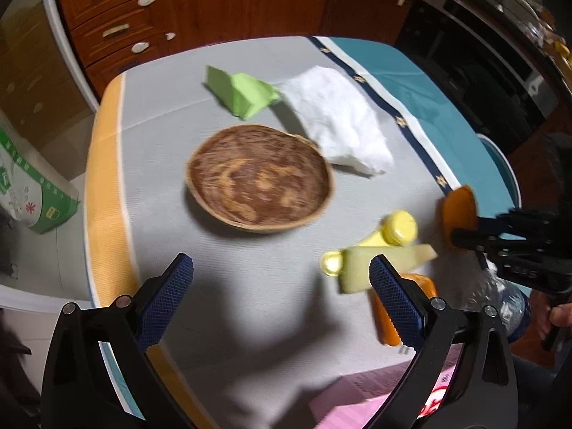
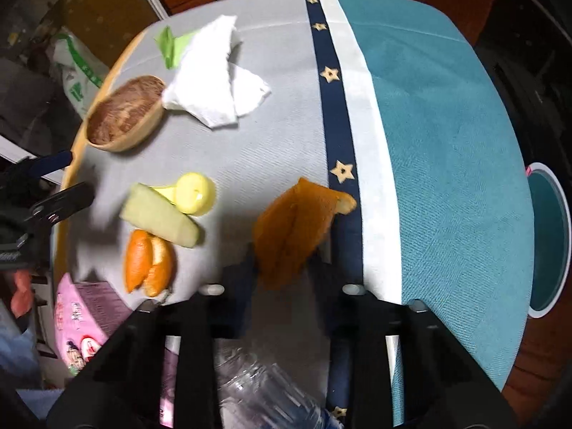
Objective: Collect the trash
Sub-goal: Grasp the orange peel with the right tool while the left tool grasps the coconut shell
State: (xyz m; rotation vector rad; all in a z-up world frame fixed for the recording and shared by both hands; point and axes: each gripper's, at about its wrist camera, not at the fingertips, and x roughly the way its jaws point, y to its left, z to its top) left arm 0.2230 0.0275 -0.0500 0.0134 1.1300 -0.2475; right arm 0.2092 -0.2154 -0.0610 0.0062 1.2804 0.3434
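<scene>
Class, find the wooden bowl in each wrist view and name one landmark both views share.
Left wrist view: wooden bowl at the centre, just below the green paper.
Right wrist view: wooden bowl at upper left, near the table's edge.
Shared landmark: the white tissue beside it.

Both fisheye views are moderately bright on the table (image 1: pixel 250 300) and fall to black corners, with straight edges bowing hard toward the rim, most at 9 and 3 o'clock. Light comes from above, throwing a soft dark shadow on the cloth at 6 o'clock in the left wrist view, and motion blur smears the wooden bowl (image 1: pixel 260 183) and white tissue (image 2: pixel 214 82). The cabinets (image 1: pixel 200 10) at 12 o'clock sit dim, and the clear plastic bottle (image 2: pixel 264 389) at 6 o'clock is out of focus.
</scene>
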